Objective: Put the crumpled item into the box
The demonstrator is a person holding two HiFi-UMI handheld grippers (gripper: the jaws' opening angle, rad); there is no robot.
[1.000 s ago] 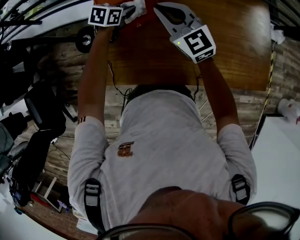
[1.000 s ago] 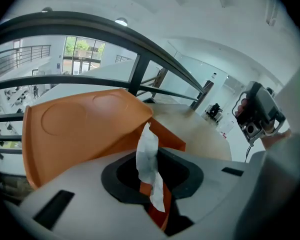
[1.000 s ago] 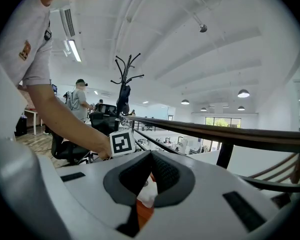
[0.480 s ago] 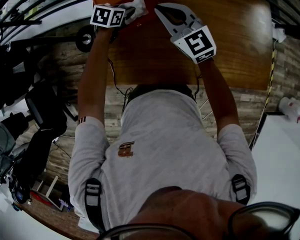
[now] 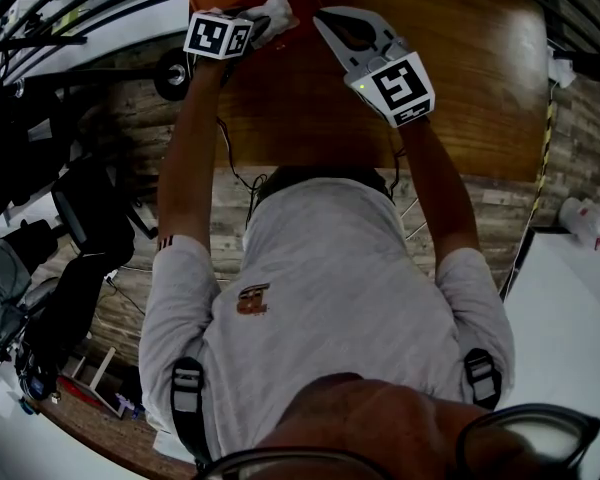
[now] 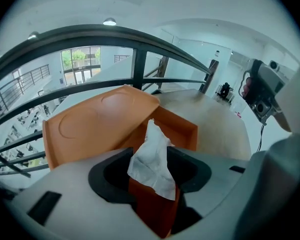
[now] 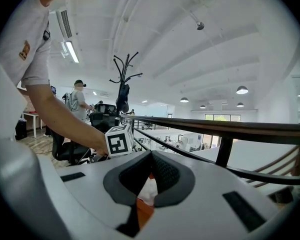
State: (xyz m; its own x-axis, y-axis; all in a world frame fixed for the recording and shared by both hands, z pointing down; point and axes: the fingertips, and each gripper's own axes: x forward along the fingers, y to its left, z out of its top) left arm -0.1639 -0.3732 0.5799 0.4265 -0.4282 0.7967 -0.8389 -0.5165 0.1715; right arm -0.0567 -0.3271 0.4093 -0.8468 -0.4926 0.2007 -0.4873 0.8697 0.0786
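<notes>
Left gripper (image 6: 151, 151): its jaws are opening and stand wide. The tissue (image 6: 150, 170) is between them, and the pads do not look pressed on it.
Tissue: white and crumpled, it stands upright at the lower centre of the left gripper view, over the near wall of the box (image 6: 182, 129). Whether its lower end rests on the box or hangs free I cannot tell.
Box: orange and open, with its lid (image 6: 92, 126) tipped back toward the left of the frame. The inside floor is hidden behind the tissue and the jaws. In the head view the top edge cuts the box off, and the left gripper's cube (image 5: 218, 36) covers part of it.
Right gripper (image 7: 151, 154): the jaws meet at the tips and hold nothing. A sliver of white and orange shows through the slot below them, too small to make out further. In the head view it sits at upper centre, just right of the box, over the table (image 5: 460, 78).
Table: brown wood. Its far side runs out of the top of the head view, and its near edge lies behind the person's shoulders.
</notes>
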